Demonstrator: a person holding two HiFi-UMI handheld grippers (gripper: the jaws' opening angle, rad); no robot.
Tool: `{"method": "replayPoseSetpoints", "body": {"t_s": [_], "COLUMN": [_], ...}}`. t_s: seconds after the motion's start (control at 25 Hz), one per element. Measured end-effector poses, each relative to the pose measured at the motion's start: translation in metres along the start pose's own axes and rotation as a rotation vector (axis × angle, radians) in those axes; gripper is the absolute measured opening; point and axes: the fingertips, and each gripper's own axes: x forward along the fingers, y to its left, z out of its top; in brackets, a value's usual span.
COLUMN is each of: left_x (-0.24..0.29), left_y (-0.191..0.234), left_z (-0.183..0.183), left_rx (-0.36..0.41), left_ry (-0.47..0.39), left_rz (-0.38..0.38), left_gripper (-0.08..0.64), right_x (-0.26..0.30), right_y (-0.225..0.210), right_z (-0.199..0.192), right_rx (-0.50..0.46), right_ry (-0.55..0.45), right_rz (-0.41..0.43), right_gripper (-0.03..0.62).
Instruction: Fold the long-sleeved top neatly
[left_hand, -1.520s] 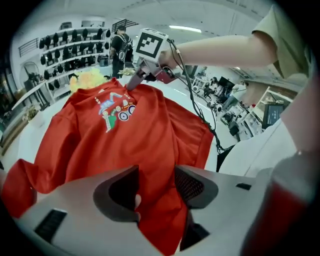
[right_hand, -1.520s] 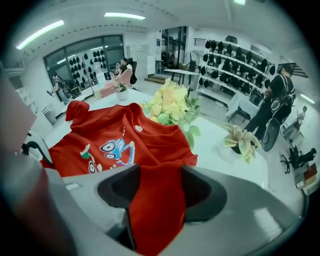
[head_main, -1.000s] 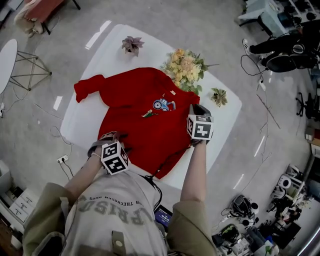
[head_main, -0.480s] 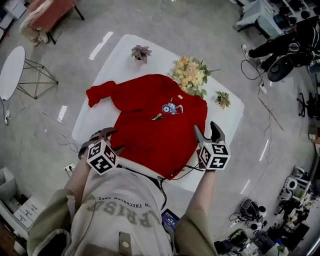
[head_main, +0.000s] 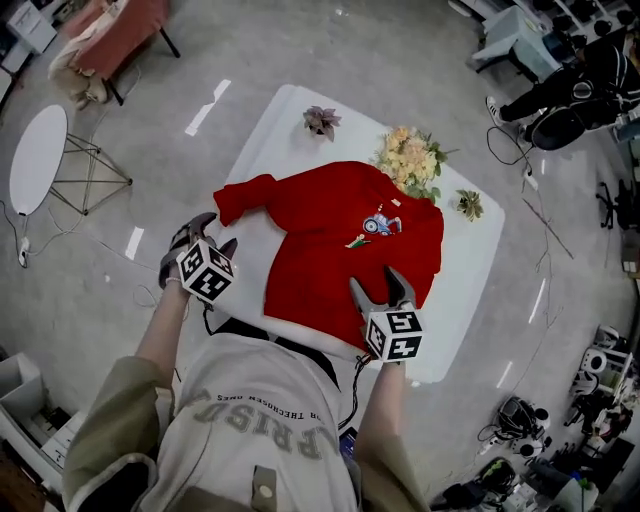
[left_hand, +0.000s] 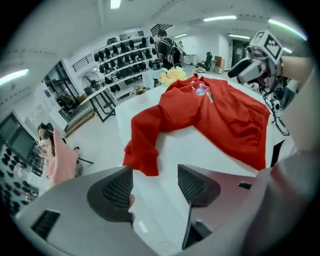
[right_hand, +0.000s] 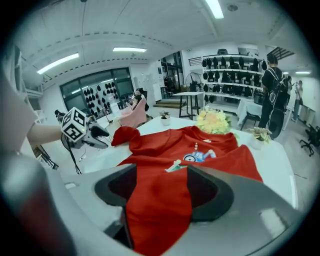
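Observation:
The red long-sleeved top (head_main: 340, 240) lies front up on the white table (head_main: 280, 130). Its left sleeve (head_main: 245, 198) stretches out to the left, the cuff bunched. My left gripper (head_main: 208, 232) hovers open by the table's left edge, short of that cuff (left_hand: 142, 150), with nothing between the jaws (left_hand: 155, 172). My right gripper (head_main: 375, 282) hangs open over the hem at the near edge. Red cloth (right_hand: 170, 145) shows below the right gripper (right_hand: 161, 175), and its pads stand apart from it. Both jaws have just been opening.
A bouquet (head_main: 408, 158) and two small potted plants (head_main: 322, 120) (head_main: 468, 203) stand along the table's far side. A white oval side table (head_main: 38, 155) stands on the floor at the left. A person (head_main: 575, 90) sits at the far right.
The right gripper let go of the top's right side, opened, and drew back to the hem. The left gripper swung left off the top toward the sleeve cuff.

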Motion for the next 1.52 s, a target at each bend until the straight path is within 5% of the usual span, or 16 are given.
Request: {"method": "replayPoseSetpoints", "body": {"t_s": [0.16, 0.32, 0.52, 0.72, 0.84, 1.0, 1.12, 1.28, 1.52], "left_x": [0.018, 0.034, 0.015, -0.036, -0.064, -0.084, -0.095, -0.087, -0.038], "left_y": [0.027, 0.028, 0.013, -0.036, -0.089, -0.162, -0.200, -0.246, -0.309], "left_z": [0.016, 0.027, 0.037, 0.046, 0.055, 0.076, 0.097, 0.106, 0.105], "left_rx": [0.021, 0.077, 0.118, 0.197, 0.175, 0.048, 0.004, 0.081, 0.231], "left_ry": [-0.034, -0.017, -0.063, -0.138, -0.192, -0.259, -0.301, -0.254, -0.140], "left_rz": [0.046, -0.006, -0.081, -0.175, -0.302, -0.510, -0.581, -0.559, -0.429], "left_gripper": [0.267, 0.262, 0.058, 0.046, 0.046, 0.046, 0.046, 0.046, 0.049], "right_x": [0.015, 0.026, 0.034, 0.035, 0.032, 0.017, -0.002, -0.028, -0.051], "right_y": [0.039, 0.066, 0.087, 0.092, 0.085, 0.065, 0.044, 0.014, -0.022], "right_z": [-0.002, -0.003, 0.000, 0.002, -0.006, -0.024, -0.041, -0.065, -0.084], "right_rx": [0.006, 0.010, -0.046, -0.109, -0.122, -0.125, -0.124, -0.124, -0.133], "right_ry": [0.013, 0.029, 0.046, 0.062, 0.082, 0.117, 0.139, 0.153, 0.151], "right_rz": [0.005, 0.016, 0.020, 0.028, 0.028, 0.005, -0.010, -0.019, 0.009], "right_gripper": [0.305, 0.305, 0.305, 0.305, 0.305, 0.305, 0.305, 0.305, 0.304]}}
